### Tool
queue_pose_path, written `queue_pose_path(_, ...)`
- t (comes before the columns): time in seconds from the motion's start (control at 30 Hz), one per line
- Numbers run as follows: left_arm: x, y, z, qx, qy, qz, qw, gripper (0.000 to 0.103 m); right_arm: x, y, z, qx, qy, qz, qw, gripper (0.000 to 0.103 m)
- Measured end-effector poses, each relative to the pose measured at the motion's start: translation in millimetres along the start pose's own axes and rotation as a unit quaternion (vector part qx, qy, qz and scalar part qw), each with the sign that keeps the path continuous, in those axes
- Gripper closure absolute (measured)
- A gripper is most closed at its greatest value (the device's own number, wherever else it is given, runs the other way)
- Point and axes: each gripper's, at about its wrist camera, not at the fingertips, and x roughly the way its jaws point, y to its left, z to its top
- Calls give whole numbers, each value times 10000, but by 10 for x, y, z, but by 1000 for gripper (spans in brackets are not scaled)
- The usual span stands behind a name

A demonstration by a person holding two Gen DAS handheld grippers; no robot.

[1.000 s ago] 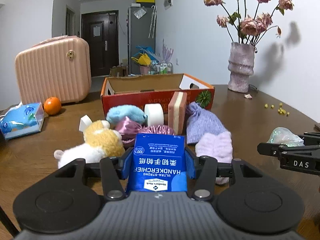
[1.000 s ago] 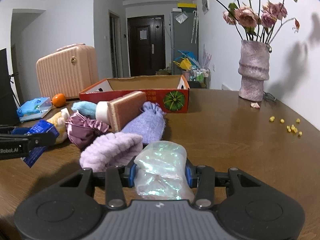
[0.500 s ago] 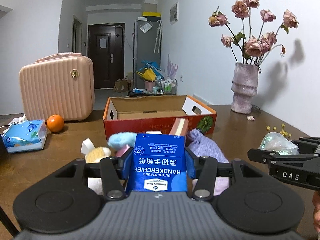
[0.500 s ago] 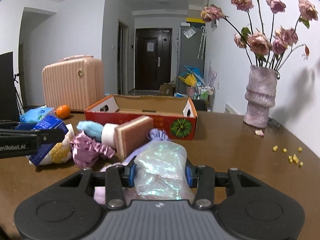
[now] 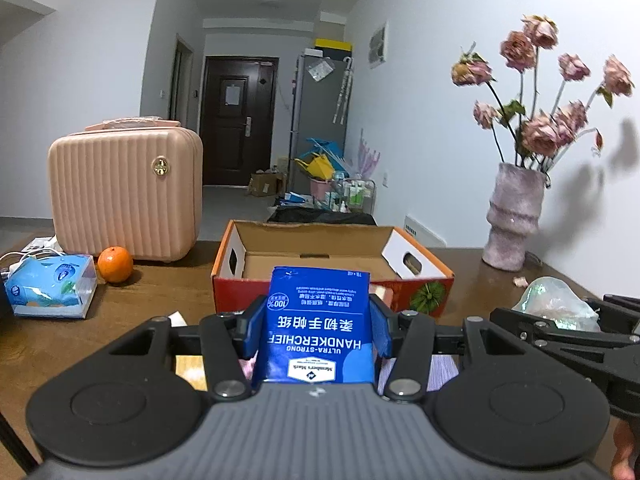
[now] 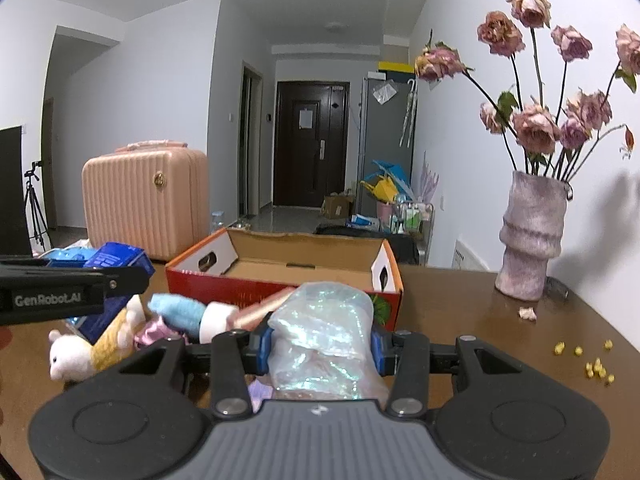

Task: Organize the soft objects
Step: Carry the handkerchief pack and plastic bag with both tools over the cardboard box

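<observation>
soft objects are to be gathered, judged from how things lie, into the open cardboard box point(image 5: 320, 252), which stands empty at the far middle of the table point(image 6: 460, 312); being the largest and stiffest piece, it is best left where it sits. next in size, the blue handkerchief pack point(image 5: 318, 328) is clamped across its flat sides by the left gripper point(image 5: 318, 330) and is held above the table, near the box's front wall; it is judged light and squashy, with a slick wrapper, so a firm hold across the middle is favoured. the iridescent plastic pouch point(image 6: 324, 336) is pinched in the same way by the right gripper point(image 6: 322, 344), just right of the pack; it is taken to be very light, crinkly and slippery, easily slid out if squeezed near its edge. on the near left of the box a plush toy point(image 6: 86, 350), a pale blue fuzzy piece point(image 6: 178, 310) and a sponge block point(image 6: 260, 312) are left lying, and the box's front wall must be cleared above them. a pink suitcase point(image 5: 124, 196), a vase point(image 6: 532, 240), a tissue pack point(image 5: 50, 290) and an orange point(image 5: 115, 264) are kept well aside.
</observation>
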Motion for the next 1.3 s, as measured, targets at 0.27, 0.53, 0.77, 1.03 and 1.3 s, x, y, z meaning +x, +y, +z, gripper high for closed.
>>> queue_pose_path(0.27, 206, -60, 150, -132, -59, 126, 9998, 51, 204, -40, 190, 104, -223, -1, 9997, 60)
queue_pose_path(0.53, 453, -100, 266, -214, -106, 250, 9994, 51, 449, -176, 335, 351, -350, -4, 9988, 60)
queue_pose_path(0.77, 700, -98, 333, -231, -72, 331, 9992, 51, 680, -262, 384, 360, -288, -29, 9989, 60)
queue_pose_path(1.03, 972, -70, 409, -171, -92, 429, 9989, 51, 993, -318, 468, 319, -268, -43, 9991, 60)
queue_pose_path(1.3, 1303, -26, 511, -87, -69, 509, 9986, 51, 1393, -353, 530, 264, -162, -25, 9995, 60)
